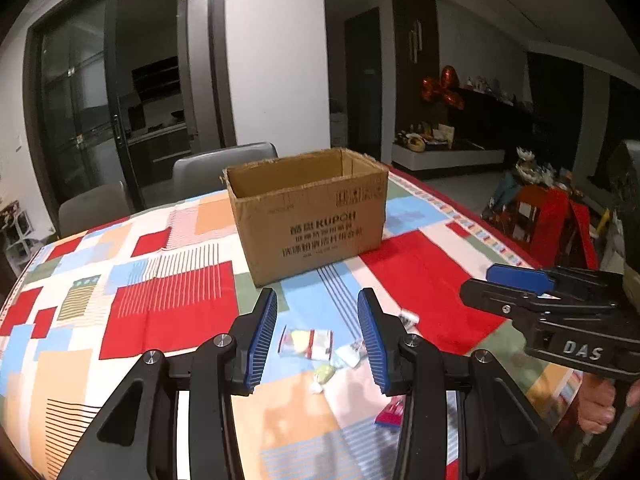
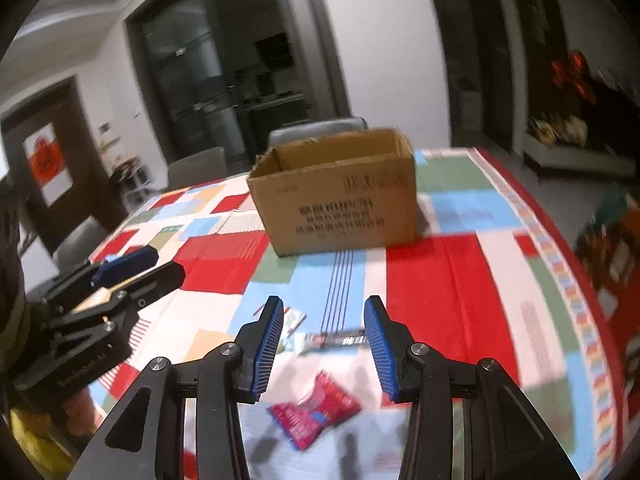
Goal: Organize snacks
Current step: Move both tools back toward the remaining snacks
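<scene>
An open-topped cardboard box [image 1: 308, 216] [image 2: 340, 200] stands on the patchwork tablecloth, and what is inside it is hidden. Several small snack packets lie in front of it. Below my left gripper [image 1: 318, 296] are a white packet [image 1: 306, 342], a smaller white one [image 1: 352, 354] and a yellow-green candy [image 1: 324, 374]. My left gripper is open and holds nothing. My right gripper [image 2: 324, 304], also open and holding nothing, hovers over a dark bar wrapper [image 2: 336, 338] and a pink-red packet [image 2: 316, 412]. Each gripper shows in the other's view: right gripper [image 1: 478, 282], left gripper [image 2: 168, 264].
Grey chairs [image 1: 224, 164] stand behind the table's far edge. The tablecloth's red border [image 2: 560, 240] marks the right edge. Red bags and clutter [image 1: 536, 208] sit on the floor to the right. A hand [image 1: 596, 404] holds the right gripper's handle.
</scene>
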A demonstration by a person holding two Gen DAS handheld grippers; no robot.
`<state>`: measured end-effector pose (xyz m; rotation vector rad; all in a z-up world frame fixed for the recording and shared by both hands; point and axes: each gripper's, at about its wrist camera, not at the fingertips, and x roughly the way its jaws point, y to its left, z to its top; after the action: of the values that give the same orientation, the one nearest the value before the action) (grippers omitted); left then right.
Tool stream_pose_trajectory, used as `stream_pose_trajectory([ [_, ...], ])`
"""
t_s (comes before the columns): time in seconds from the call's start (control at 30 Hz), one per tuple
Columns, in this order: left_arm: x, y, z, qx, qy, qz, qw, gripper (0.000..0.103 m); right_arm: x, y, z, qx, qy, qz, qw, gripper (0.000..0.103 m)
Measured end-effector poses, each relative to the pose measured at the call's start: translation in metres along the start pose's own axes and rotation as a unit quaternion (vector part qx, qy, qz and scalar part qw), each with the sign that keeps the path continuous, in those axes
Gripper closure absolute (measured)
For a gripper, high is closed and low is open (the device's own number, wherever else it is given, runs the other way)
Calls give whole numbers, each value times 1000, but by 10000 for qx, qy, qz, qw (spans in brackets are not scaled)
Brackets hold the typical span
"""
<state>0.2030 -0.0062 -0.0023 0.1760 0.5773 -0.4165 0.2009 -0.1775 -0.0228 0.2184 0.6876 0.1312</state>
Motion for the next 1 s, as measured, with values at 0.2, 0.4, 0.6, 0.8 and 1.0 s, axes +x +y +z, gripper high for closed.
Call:
stream_pose_trajectory([
  [0.2,10,6,-29,352,159,-169,9991,62,11,5,-29,690,225,-288,9969,50],
  [0.4,28,10,-49,680,361,-476,9959,62,29,-2,-49,1362,484,-561,9879,50],
  [0.6,52,8,-64,793,558,-768,9923,62,51,-9,-62,1754,888,-673,9782,50],
  [0.8,81,9,-72,809,783,-899,9896,62,70,-13,-72,1882,1224,-691,9720,50],
  [1.0,104,7,-78,839,964,-948,9873,62,88,-17,-79,1961,1499,-675,9667,50],
])
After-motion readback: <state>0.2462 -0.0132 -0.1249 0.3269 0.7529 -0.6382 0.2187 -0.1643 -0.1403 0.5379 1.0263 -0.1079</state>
